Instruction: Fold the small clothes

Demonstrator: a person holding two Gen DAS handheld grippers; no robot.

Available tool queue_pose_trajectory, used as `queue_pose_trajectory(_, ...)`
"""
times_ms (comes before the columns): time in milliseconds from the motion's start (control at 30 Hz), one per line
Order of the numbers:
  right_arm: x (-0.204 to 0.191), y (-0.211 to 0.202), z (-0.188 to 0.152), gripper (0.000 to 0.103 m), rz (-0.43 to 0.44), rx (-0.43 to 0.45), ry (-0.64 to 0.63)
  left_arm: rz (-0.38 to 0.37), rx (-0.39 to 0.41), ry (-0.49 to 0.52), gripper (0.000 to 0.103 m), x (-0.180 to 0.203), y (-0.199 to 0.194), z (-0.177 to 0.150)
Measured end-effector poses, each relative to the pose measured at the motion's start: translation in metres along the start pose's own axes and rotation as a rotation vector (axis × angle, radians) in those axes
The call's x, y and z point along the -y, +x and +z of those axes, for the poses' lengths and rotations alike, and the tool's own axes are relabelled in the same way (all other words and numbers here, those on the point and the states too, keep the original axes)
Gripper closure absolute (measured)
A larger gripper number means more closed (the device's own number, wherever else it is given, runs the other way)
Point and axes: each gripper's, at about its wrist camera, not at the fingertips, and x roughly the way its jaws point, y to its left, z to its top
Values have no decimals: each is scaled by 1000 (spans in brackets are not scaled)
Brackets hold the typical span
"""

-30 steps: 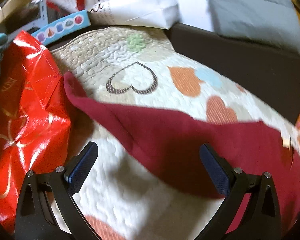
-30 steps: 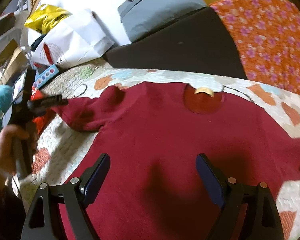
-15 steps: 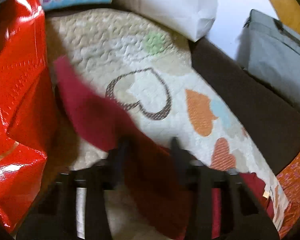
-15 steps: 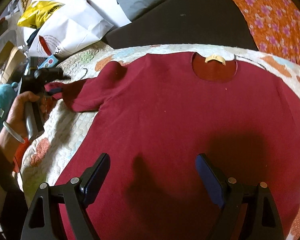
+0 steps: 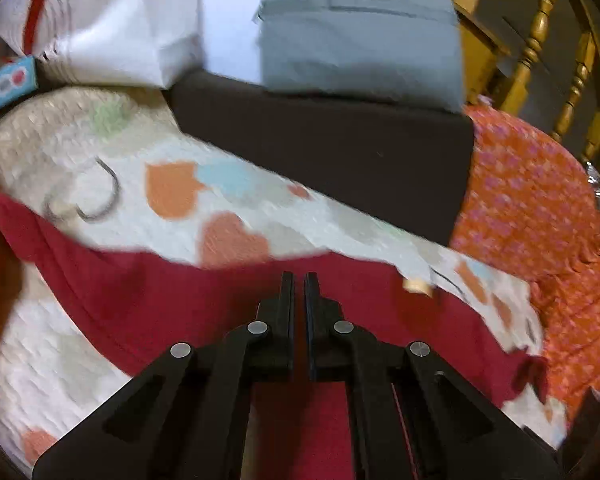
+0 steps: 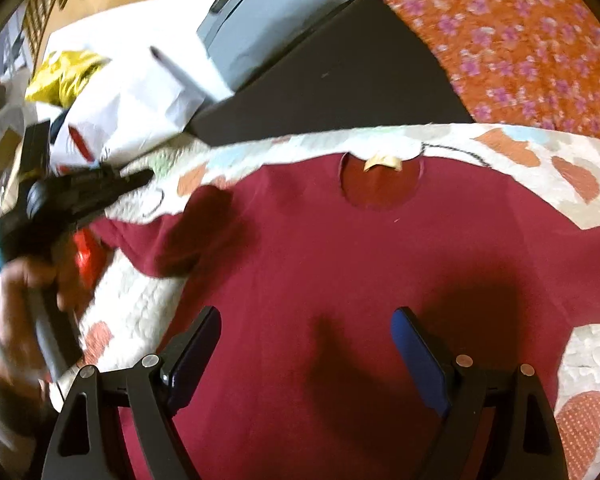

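Observation:
A dark red shirt [image 6: 340, 260] lies flat on a heart-patterned quilt [image 6: 520, 160], neck hole with a tan label [image 6: 382, 162] at the far side. My right gripper [image 6: 306, 328] is open and empty above the shirt's lower middle. My left gripper [image 5: 299, 280] is shut, its tips over the shirt [image 5: 180, 300] near the left sleeve; whether cloth is pinched between them is hidden. In the right wrist view the left gripper [image 6: 140, 178] shows at the left, hand-held above the left sleeve [image 6: 148, 236].
A dark cushion [image 5: 340, 152] with a grey bag [image 5: 360, 36] on it stands behind the quilt. White paper bags [image 5: 112, 20] are at the back left. An orange floral cloth [image 5: 532, 200] lies at the right. A red bag [image 6: 86, 256] sits left of the quilt.
My left gripper went from open to shut and swung right, from the sleeve end towards the shirt's body. My right gripper stayed open over the shirt, shifting slightly.

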Motion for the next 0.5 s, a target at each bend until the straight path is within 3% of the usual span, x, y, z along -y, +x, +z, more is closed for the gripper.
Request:
queue_pose_trajectory(100, 1, -2, 0, 17, 18, -4, 10, 125, -11, -2, 99, -6, -4, -6)
queue_pose_trajectory(133, -1, 0, 0, 17, 21, -8, 10, 167, -9, -8, 93, -11, -6, -5)
queue_pose_trajectory(200, -3, 5, -1, 17, 34, -16, 14, 278, 12, -46, 67, -32, -14, -2)
queue_pose_trajectory(233, -4, 9, -2, 17, 42, -23, 20, 325, 23, -68, 35, -42, -17, -1)
queue_pose_trajectory(267, -4, 12, -3, 17, 49, -33, 24, 395, 46, -108, 15, -59, -21, 2)
queue_pose_trajectory(367, -4, 19, -9, 17, 68, -67, 31, 534, 56, -205, 13, -101, -16, 9)
queue_pose_trajectory(500, 0, 30, -16, 17, 64, -103, 55, 554, 29, -266, 13, -131, 8, 21)
